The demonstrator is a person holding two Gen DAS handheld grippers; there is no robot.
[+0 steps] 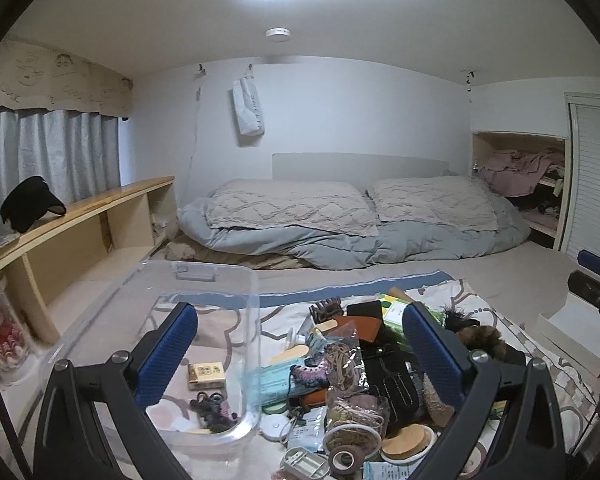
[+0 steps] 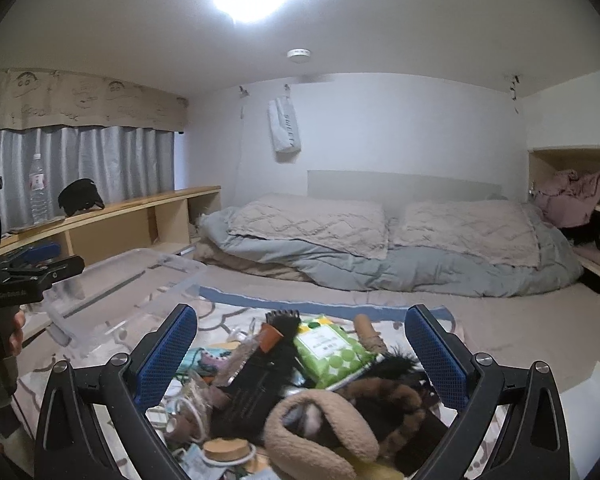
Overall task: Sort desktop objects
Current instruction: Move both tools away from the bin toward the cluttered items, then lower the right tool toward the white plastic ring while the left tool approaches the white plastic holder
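Observation:
A heap of small objects [image 1: 352, 380] lies on a patterned cloth [image 1: 460, 292] on the bed. My left gripper [image 1: 300, 360] hangs open above the heap's left side and the clear plastic bin [image 1: 204, 280]. Inside the bin lie a small gold box [image 1: 206, 375] and dark hair ties [image 1: 212, 406]. My right gripper [image 2: 300, 360] is open over the heap, above a green wipes pack [image 2: 332, 350], a black pouch [image 2: 256, 380] and a tan furry earmuff [image 2: 320, 428]. Neither gripper holds anything. The left gripper [image 2: 40, 268] also shows at the right wrist view's left edge.
Two pillows [image 1: 360, 204] and a grey duvet [image 1: 340, 248] lie at the head of the bed. A wooden shelf [image 1: 80, 208] with a black cap [image 1: 30, 202] runs along the left wall. A water bottle [image 2: 39, 188] stands there. A closet nook [image 1: 520, 176] holds clothes.

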